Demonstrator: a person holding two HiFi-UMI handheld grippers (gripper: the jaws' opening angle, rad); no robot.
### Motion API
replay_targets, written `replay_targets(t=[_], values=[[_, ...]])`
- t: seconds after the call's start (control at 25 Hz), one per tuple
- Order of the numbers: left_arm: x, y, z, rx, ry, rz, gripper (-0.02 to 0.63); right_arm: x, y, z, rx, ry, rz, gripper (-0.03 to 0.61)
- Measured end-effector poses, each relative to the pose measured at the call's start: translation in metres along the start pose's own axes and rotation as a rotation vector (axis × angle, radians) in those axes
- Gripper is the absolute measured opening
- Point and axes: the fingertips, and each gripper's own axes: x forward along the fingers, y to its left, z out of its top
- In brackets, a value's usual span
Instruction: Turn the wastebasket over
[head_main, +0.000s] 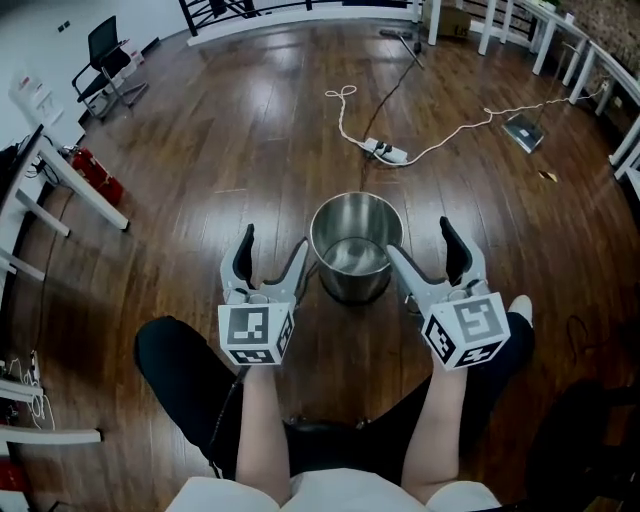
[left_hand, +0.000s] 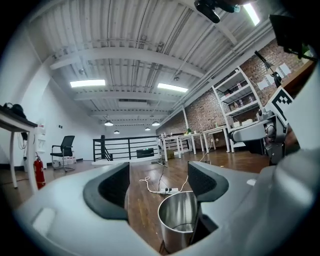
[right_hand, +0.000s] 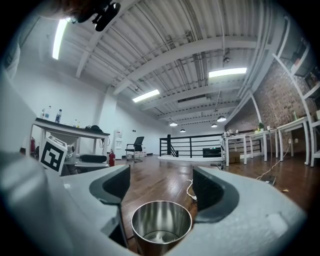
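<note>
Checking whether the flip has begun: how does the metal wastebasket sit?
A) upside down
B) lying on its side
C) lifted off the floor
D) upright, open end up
D: the wastebasket stands on the wooden floor with its mouth up and its inner bottom showing, between the open left gripper and the open right gripper.

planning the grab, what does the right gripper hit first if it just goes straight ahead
The wastebasket: it sits low between the open jaws of the right gripper, so its rim would probably be met first, though depth is unclear.
</note>
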Motion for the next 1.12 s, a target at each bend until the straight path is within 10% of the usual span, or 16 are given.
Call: replay_targets(t=[0.64, 1.12], values=[[0.091, 0.028, 0.024, 0.045, -0.082, -0.247, 0.385, 0.058, 0.012, 0.001, -0.045, 0.087, -0.079, 0.377], [0.112, 0.053, -0.059, -0.093, 0.08, -0.217, 0.367, 0.113, 0.075, -0.1, -0.205, 0.612, 0.282, 0.337]])
